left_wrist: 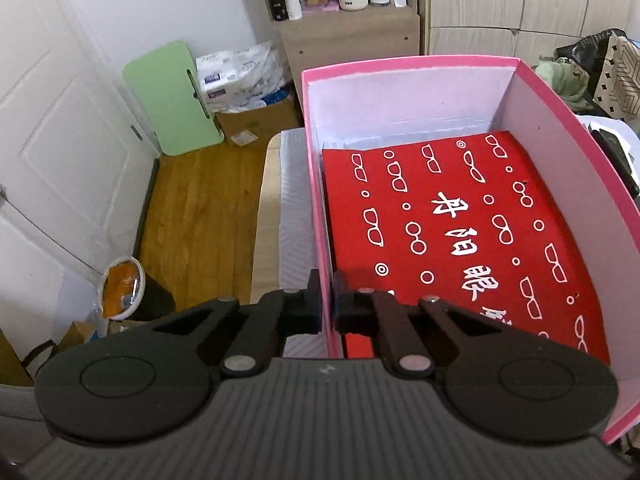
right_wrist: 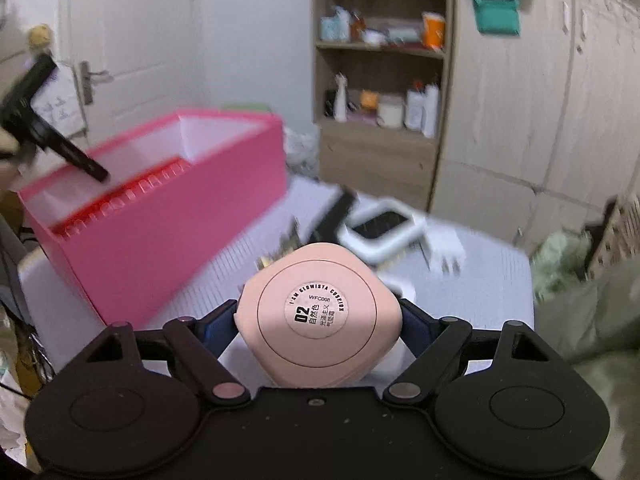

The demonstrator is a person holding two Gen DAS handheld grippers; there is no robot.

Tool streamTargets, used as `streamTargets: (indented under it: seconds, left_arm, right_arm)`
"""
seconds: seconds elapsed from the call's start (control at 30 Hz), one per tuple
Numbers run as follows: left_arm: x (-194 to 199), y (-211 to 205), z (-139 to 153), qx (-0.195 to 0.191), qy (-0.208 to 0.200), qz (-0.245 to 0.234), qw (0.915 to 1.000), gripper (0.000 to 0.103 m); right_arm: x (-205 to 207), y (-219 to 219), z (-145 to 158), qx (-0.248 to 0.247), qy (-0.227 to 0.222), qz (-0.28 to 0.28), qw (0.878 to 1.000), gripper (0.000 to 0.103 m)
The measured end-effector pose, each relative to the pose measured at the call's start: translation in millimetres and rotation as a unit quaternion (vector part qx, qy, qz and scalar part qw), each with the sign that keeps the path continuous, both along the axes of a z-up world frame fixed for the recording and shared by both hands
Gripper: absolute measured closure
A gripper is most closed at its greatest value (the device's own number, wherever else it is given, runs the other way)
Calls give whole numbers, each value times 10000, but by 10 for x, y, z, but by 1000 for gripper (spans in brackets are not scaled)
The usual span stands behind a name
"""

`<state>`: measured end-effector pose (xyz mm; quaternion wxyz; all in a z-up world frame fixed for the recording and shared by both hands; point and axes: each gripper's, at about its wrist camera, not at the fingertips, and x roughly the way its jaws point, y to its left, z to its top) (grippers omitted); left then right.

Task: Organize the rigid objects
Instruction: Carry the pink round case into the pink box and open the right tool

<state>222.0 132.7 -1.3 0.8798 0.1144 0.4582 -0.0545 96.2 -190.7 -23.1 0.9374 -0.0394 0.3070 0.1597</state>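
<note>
Compact [right_wrist: 318,316] | pink, hard, smooth, looked light and slippery | I had it clamped by its side edges in right gripper [right_wrist: 319,320] above tabletop [right_wrist: 492,276] | left gripper [left_wrist: 327,300] pinched pink box [left_wrist: 316,184] wall

- Green folding board [left_wrist: 174,98] leaning against the wall
- White door [left_wrist: 52,128]
- Wooden shelf unit [right_wrist: 382,64] holding bottles and jars
- Bin [left_wrist: 122,290] on the wooden floor

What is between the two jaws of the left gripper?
In the left wrist view, the left gripper is shut on the left wall of the pink box; one jaw is outside, the other inside beside the red case.
</note>
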Motion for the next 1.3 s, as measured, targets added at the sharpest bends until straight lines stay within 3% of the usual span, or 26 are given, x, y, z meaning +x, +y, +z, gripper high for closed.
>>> streamTargets:
  seconds: [0.2,0.33,0.43,0.63,0.77,0.9,1.1,1.23,1.3]
  left_arm:
    - [-43,-68,17,3,6,-193,9998,98]
    - [-78,-99,13,98,-19,-334,9994,98]
    - [-86,-64,5,-4,-78,-328,9994,98]
    - [-2,-94,-7,-33,-96,-183,9998,98]
    - [137,-85,-24,-99,49,-74,9999,98]
    - [237,-73,-119,-167,114,48,9998,98]
    - [227,-14,-170,-327,153,92,9993,99]
    - [227,-27,-163,-311,142,80,9994,98]
    - [252,-5,-168,-321,143,77,9994,98]
  right_arm:
    - [288,337,679,132,-337,999,9943,16]
    - [699,746,996,356,11,1745,9840,16]
    - [1066,1045,1018,523,464,1945,9784,16]
    - [1997,1612,652,591,1664,1657,9702,16]
    - [2389,1845,353,684,2260,1440,9610,16]
    - [2567,1998,177,633,2442,1250,9596,16]
    - [2751,2075,26,629,3000,840,9481,16]
    - [2840,2115,-57,570,3037,680,9486,16]
    - [2867,2119,-106,746,3168,683,9431,15]
